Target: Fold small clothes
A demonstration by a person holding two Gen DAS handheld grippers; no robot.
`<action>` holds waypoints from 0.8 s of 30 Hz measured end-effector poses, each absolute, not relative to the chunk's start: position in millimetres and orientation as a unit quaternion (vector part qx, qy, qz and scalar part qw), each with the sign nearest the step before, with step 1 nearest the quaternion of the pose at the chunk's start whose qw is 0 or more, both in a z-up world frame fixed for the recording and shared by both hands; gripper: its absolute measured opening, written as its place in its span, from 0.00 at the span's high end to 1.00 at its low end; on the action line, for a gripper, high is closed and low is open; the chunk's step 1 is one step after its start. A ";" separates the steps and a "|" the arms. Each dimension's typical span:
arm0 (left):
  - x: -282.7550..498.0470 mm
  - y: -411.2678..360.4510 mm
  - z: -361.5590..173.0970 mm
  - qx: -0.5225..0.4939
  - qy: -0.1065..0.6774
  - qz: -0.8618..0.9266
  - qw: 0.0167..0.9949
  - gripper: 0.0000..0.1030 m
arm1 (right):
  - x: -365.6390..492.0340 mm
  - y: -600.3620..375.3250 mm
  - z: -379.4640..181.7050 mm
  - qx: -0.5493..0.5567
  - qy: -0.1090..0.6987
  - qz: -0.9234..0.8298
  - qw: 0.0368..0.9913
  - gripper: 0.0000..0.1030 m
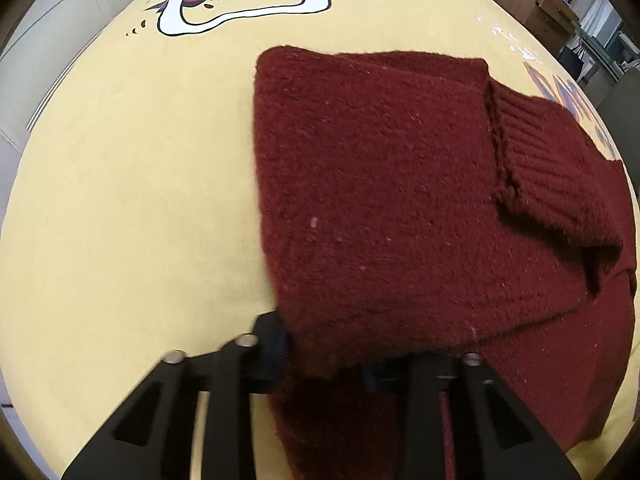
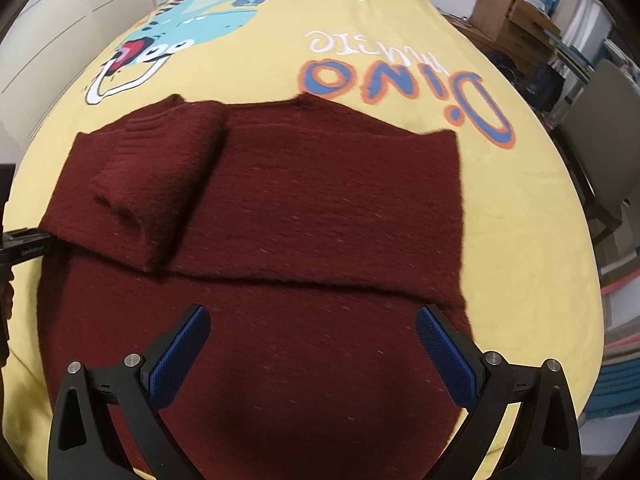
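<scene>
A dark red knitted sweater point(image 2: 320, 208) lies on a yellow bed cover point(image 2: 520, 220), partly folded, with a ribbed sleeve point(image 2: 160, 176) laid across its left part. In the left wrist view the sweater point(image 1: 380, 200) fills the right half and its ribbed cuff point(image 1: 552, 176) lies on top. My left gripper point(image 1: 328, 364) has the sweater's near edge draped over its jaws, which hides how they stand. It shows at the left edge of the right wrist view point(image 2: 24, 248). My right gripper point(image 2: 312, 348) is open and empty, just above the sweater's near part.
The cover has a cartoon dinosaur print point(image 2: 192, 28) and the lettering "Dino" point(image 2: 400, 84) at the far end. Cardboard boxes point(image 2: 516, 20) and a grey chair point(image 2: 608, 136) stand to the right of the bed. White cupboards point(image 2: 60, 20) stand on the left.
</scene>
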State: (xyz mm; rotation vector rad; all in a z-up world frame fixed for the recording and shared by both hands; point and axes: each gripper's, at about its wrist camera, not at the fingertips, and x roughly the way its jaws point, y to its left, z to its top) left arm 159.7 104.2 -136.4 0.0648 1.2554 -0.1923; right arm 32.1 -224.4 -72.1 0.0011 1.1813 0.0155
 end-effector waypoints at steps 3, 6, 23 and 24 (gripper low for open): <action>160.8 113.5 -135.2 0.017 0.585 -0.097 0.805 0.84 | 41.1 -206.7 -69.7 -0.007 0.556 0.020 0.831 0.00; 160.0 121.7 -133.6 0.014 0.582 -0.104 0.806 0.84 | 53.6 -184.1 -66.1 -0.017 0.551 0.039 0.833 0.00; 159.3 127.3 -138.8 0.023 0.584 -0.115 0.803 0.84 | 118.5 -73.0 -93.1 -0.084 0.556 0.118 0.819 0.00; 158.5 125.9 -138.9 0.024 0.584 -0.115 0.803 0.84 | 121.2 -68.8 -97.7 -0.089 0.558 0.119 0.816 0.00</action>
